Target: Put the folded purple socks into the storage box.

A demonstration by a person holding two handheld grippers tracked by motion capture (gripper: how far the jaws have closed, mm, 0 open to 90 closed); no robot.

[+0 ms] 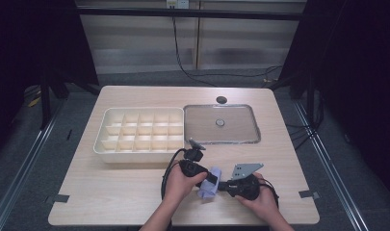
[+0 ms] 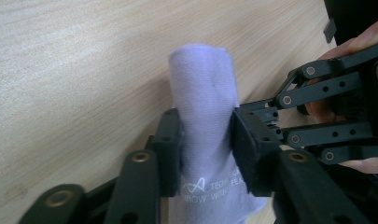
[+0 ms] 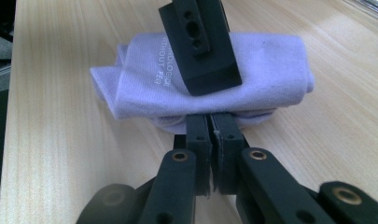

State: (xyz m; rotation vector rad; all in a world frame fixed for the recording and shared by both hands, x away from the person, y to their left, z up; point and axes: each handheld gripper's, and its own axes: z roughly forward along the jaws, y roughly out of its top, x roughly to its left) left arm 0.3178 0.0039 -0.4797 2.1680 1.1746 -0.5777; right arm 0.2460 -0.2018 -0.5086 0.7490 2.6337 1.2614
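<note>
The left gripper clamps its jaws around the middle of a folded lilac cloth, pads pressing both sides. The right gripper has its jaws closed together, pinching the cloth's lower edge. The cloth lies on the wooden table near its front edge, between both hands, in front of the compartment box and the clear lid.

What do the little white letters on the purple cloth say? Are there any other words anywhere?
"TECH..." on the purple cloth, top line of white print in the left gripper view; the rest is cut off by a jaw.
"...OW WIN FEA...", line below it, blurry, only partly readable.
"...HOUT FEAR" on the same cloth in the right gripper view, sideways, partly covered by a jaw.
No other words can be read.
</note>
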